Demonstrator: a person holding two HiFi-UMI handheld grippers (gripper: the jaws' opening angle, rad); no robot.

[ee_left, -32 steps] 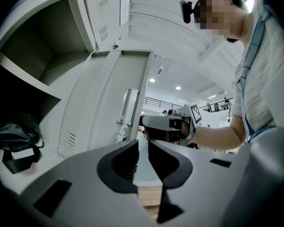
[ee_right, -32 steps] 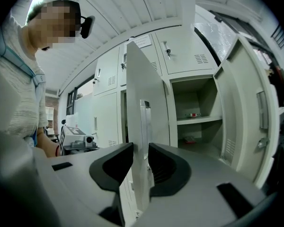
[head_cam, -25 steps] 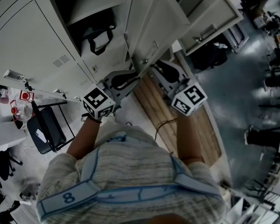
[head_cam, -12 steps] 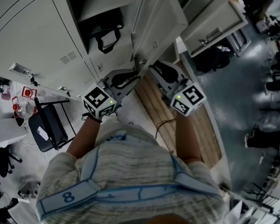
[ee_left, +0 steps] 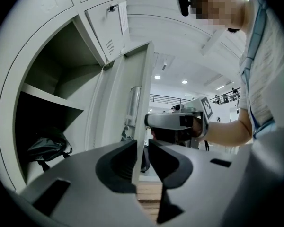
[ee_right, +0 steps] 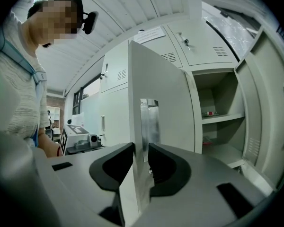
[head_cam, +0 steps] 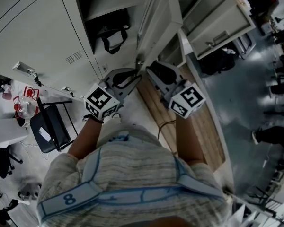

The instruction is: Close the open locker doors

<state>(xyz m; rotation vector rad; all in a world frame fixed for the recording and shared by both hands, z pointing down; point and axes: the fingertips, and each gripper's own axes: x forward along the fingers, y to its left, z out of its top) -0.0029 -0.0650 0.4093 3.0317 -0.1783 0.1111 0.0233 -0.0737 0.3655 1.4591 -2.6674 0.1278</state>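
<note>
An open grey locker door [head_cam: 158, 20] stands edge-on toward me. My left gripper [head_cam: 134, 75] and right gripper [head_cam: 149, 68] meet at its lower free edge from opposite sides. In the left gripper view the thin door edge [ee_left: 141, 126] runs down between the jaws of the left gripper [ee_left: 142, 157], which are shut on it. In the right gripper view the right gripper [ee_right: 141, 167] is likewise shut on the door edge, just below a metal latch plate [ee_right: 149, 126]. The open compartment holds a black bag [head_cam: 114, 34].
A second locker door [head_cam: 217, 22] hangs open at the upper right, with shelves [ee_right: 217, 119] behind it. A wooden platform [head_cam: 199, 122] runs along the lockers' base. A black chair [head_cam: 49, 126] stands at the left. A person [head_cam: 270, 136] stands far right.
The door's free edge has swung a little toward the locker opening. Both grippers went with it, the right one shifting left and closer to the left one.
</note>
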